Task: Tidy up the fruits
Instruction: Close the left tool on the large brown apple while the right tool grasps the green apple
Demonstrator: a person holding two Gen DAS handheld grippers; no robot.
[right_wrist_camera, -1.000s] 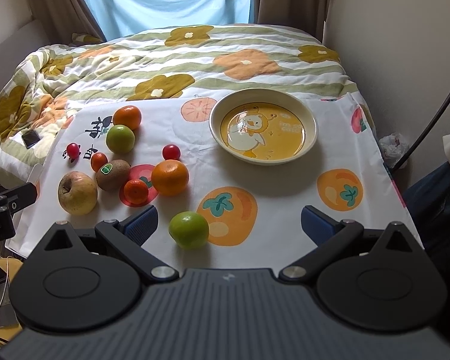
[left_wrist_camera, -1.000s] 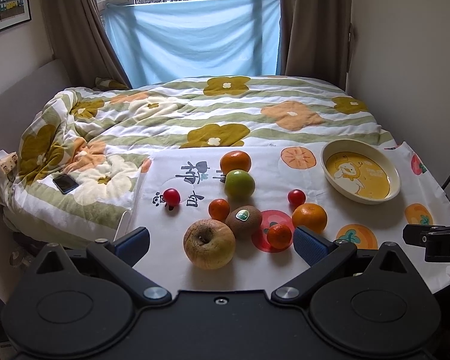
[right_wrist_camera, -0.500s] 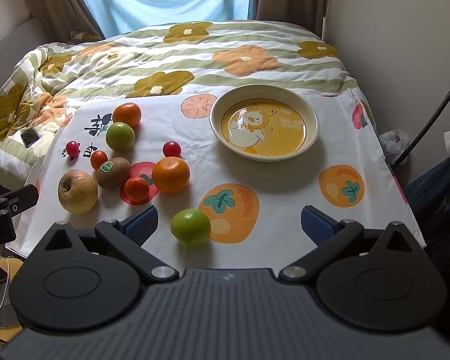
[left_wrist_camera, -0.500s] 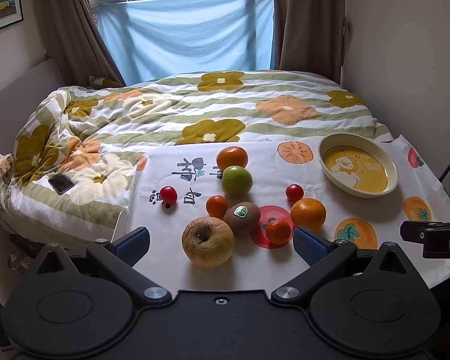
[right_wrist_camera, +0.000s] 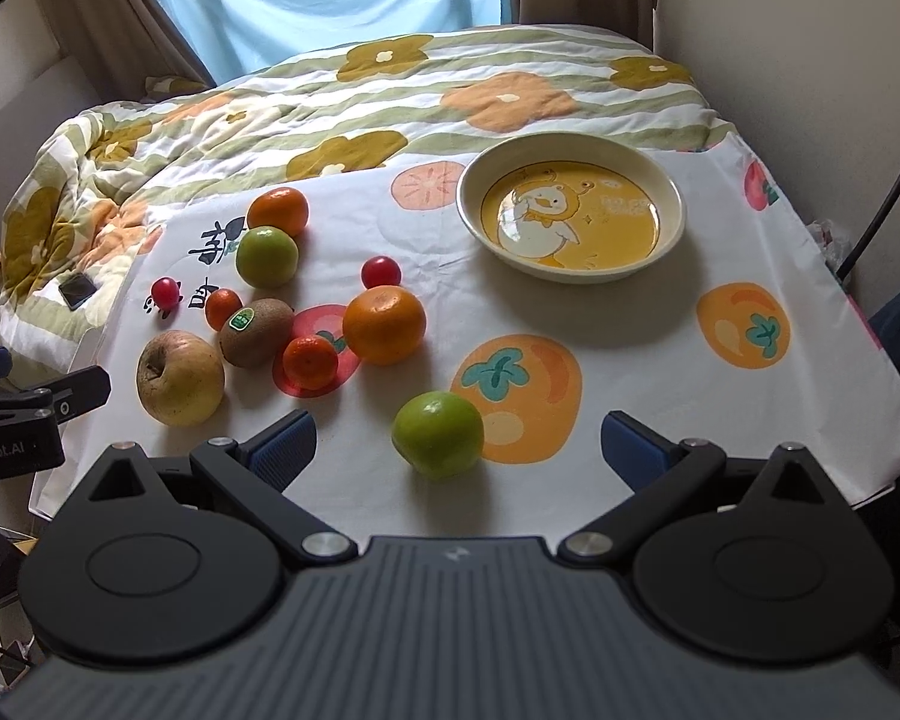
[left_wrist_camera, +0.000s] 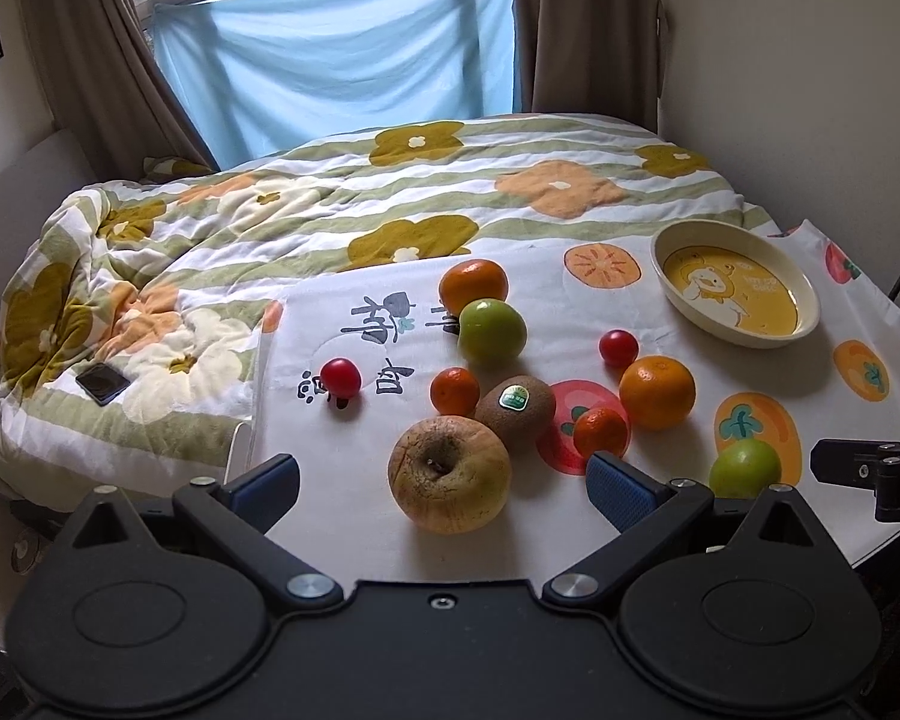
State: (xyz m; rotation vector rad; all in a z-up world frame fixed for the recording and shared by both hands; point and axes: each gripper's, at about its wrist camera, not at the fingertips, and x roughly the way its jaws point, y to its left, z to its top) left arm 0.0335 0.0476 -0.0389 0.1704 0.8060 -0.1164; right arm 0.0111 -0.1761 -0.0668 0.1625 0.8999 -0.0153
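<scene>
Right wrist view: a green apple lies on the printed cloth, between and just ahead of the wide-spread fingers of the right gripper, nearer the left finger and touching neither. Taking this apple as landmark, the bowl with a duck picture stands beyond it and to the right, holding no fruit. Beyond it and to the left lies a large orange, with a cherry tomato just behind that. Farther left are a small mandarin, a kiwi bearing a sticker, and a yellow apple.

Left wrist view: the left gripper is likewise spread wide and holds nothing; the yellow apple sits between its fingers, clear of both. The green apple appears right of the right finger. A second green apple, a second orange and another cherry tomato lie farther back. A phone rests on the flowered quilt.
</scene>
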